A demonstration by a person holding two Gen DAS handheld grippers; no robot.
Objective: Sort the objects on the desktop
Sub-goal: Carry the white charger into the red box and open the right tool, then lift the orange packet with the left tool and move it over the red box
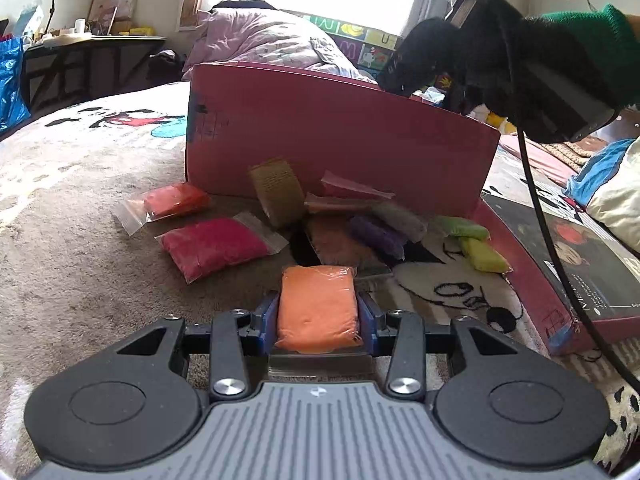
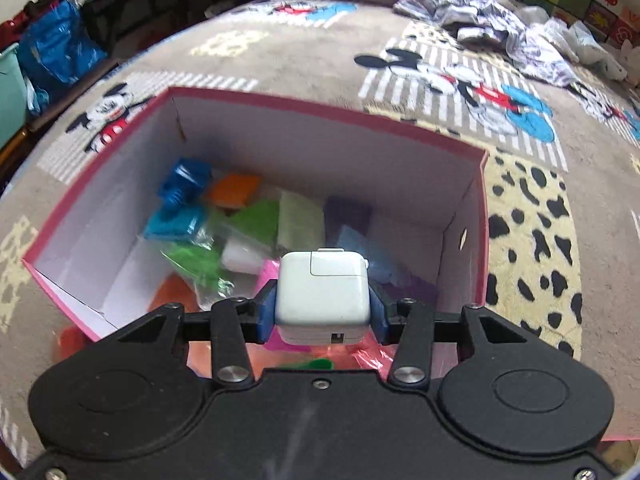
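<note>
R claw (image 2: pixel 322 312) gripped white charger (image 2: pixel 322 290), which I held directly over the open box (image 2: pixel 464 236), bags below. L claw (image 1: pixel 318 316) gripped orange bag (image 1: pixel 317 308) low on the near side of box wall (image 1: pixel 340 136); R nearer for the drop.

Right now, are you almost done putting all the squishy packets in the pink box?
About halfway. Many colored packets already lie inside the pink box. In hand: the left gripper holds an orange packet, and the right gripper holds a white charger above the box. Left on the rug: red packet, purple packet, green packet, and more.
</note>
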